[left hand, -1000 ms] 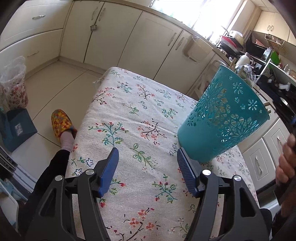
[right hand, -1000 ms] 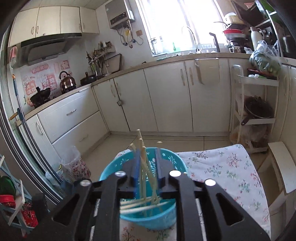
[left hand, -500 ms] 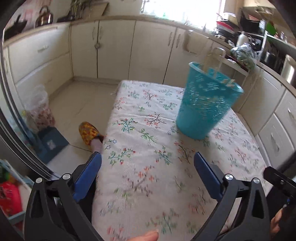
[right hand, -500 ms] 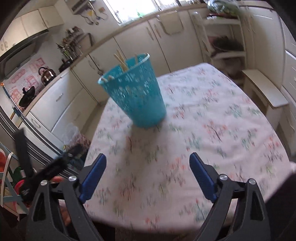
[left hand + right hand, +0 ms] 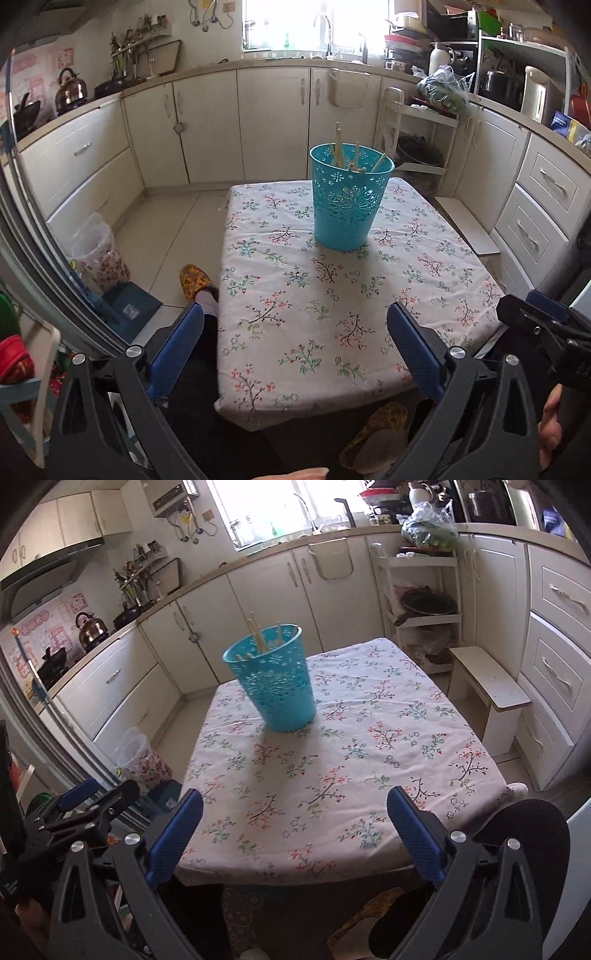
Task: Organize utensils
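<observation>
Both claws hang released and empty, the left gripper [image 5: 295, 345] steady-wide, the right gripper [image 5: 294, 825] just spread; chopsticks [image 5: 347, 157] stand in the basket [image 5: 347, 206] on the table [image 5: 314, 332].

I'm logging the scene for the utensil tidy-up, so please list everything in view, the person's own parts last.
basket: one, teal, upright on the table
chopsticks: several, pale wood, standing in the basket
table: one, white floral cloth, middle of the kitchen
kettle: one, metal, on the left counter
trolley: one, white, by the far cabinets, holds a dark pan
stool: one, white, right of the table
bin: one, floral with a clear liner, on the floor at left
slippers: two, yellow patterned, on the person's feet by the table
left gripper: blue pads, open, nothing between them
right gripper: blue pads, open, nothing between them
</observation>
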### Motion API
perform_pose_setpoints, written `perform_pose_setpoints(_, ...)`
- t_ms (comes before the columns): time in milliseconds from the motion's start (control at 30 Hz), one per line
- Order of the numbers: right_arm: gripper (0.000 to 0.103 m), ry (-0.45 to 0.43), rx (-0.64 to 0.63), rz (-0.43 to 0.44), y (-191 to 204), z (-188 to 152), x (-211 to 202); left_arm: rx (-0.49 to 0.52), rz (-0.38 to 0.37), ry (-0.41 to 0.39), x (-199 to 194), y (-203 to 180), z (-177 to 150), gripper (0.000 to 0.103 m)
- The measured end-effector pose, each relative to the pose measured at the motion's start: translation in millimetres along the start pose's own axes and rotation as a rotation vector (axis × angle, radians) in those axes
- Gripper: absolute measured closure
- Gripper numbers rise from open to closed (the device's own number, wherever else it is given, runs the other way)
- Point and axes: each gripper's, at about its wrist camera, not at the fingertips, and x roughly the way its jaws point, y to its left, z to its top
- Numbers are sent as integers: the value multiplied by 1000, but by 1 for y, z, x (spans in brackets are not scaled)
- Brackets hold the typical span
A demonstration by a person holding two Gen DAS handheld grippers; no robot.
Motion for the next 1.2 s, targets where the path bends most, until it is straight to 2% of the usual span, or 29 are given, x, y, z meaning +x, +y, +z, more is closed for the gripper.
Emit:
perform_pose_setpoints(167, 7, -8, -24, 17, 14, -13, -21, -10, 35, -36, -31, 0, -7, 8)
perform_pose_setpoints(333, 7, -30, -33, 28, 22, -22, -38, -7, 31, -52, -54, -1, -15, 8)
perform_pose_setpoints(767, 7, -87, -53, 9, 29, -37, -59, -10, 24, -86, -83, -1, -26, 8)
perform_pose_setpoints(1067, 7, -217, -116, 13, 47, -50, -93, -18, 6, -150, -107, -4, -30, 8)
perform_pose_setpoints(1200, 7, -248, -149, 20, 55, -55, -99, -22, 3, -171, -118, -5, -32, 8)
